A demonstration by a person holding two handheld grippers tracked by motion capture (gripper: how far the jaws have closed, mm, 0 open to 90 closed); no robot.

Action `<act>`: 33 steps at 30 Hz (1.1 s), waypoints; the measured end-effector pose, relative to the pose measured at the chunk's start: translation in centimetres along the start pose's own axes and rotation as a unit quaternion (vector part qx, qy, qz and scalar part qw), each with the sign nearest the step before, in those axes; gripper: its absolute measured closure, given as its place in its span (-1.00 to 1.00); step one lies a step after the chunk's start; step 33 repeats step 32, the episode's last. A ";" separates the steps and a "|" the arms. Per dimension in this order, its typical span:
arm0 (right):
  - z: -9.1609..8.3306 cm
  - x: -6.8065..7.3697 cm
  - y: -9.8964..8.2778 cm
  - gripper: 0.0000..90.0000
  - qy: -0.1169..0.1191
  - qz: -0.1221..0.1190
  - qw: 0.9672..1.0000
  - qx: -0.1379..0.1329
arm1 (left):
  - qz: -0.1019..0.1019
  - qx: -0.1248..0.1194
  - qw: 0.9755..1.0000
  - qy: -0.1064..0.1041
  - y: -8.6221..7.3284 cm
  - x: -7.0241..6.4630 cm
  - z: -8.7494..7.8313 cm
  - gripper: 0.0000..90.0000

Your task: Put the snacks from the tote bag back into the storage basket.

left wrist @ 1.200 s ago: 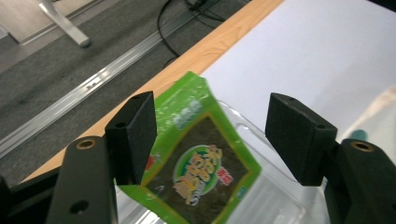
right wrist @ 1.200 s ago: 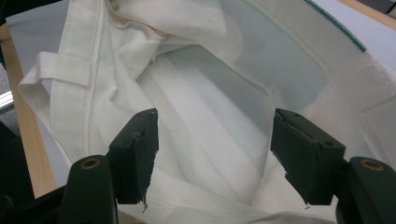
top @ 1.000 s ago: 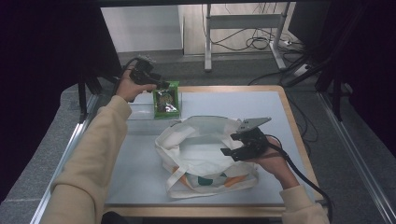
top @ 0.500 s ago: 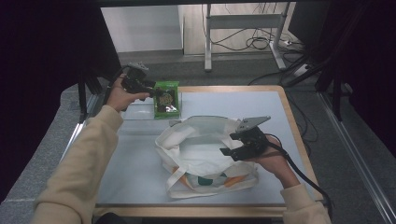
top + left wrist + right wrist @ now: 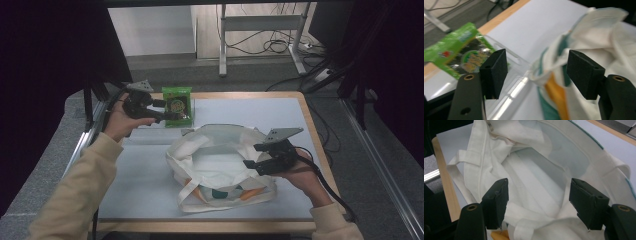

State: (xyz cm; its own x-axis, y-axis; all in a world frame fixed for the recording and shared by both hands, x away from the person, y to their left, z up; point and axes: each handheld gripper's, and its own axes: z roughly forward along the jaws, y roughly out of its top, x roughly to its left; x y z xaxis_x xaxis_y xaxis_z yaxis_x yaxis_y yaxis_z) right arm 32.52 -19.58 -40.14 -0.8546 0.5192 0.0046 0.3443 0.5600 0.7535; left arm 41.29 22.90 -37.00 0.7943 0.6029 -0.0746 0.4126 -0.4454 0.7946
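Nearest you, the white tote bag (image 5: 220, 167) lies on the pale mat (image 5: 145, 175) with its mouth gaping open; green and orange print shows on its near side. Your right gripper (image 5: 252, 156) hovers at the bag's right rim, jaws spread wide with nothing between the pads. In the right gripper view it looks straight down into the bag's pale lining (image 5: 541, 177), and a strap (image 5: 474, 157) folds over the rim at the left; the pads stand clear of the cloth.

Farther out, at the far left of the table (image 5: 250, 95), your left gripper (image 5: 170, 111) is released too, its jaws wide apart and holding nothing. Its tips sit just beside the green snack packet (image 5: 177, 106), which stands in a clear plastic tray (image 5: 509, 72) near the table's far edge. In the left gripper view the packet (image 5: 456, 52) lies beyond the left pad, untouched, while the bag (image 5: 604, 37) shows past the right pad.
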 end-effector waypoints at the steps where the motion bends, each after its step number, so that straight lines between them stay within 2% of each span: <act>1: -0.2 -0.1 -0.1 -0.29 -0.002 0.000 1.000 0.000 | 0.000 -0.001 1.000 0.001 -0.2 -0.4 -0.2 -0.26; 6: -1.5 -0.5 -0.9 -0.29 -0.009 0.010 1.000 -0.012 | -0.008 0.000 1.000 -0.007 -1.6 -2.1 -0.9 -0.25; 8: -2.0 -0.7 -1.3 -0.29 -0.014 0.015 1.000 -0.013 | -0.009 0.004 1.000 -0.003 -2.3 -2.7 -1.0 -0.25; 13: -2.9 -1.5 -2.6 -0.29 -0.023 0.030 0.999 -0.016 | -0.021 0.007 1.000 -0.006 -4.1 -3.6 -1.3 -0.24; 24: -3.8 -2.4 -3.9 -0.29 -0.040 0.045 0.998 -0.011 | -0.044 0.010 0.999 -0.002 -6.5 -3.6 -1.5 -0.24; 33: -3.7 -2.3 -3.7 -0.29 -0.038 0.044 0.998 -0.015 | -0.052 0.004 0.999 -0.007 -7.0 -3.7 -1.4 -0.25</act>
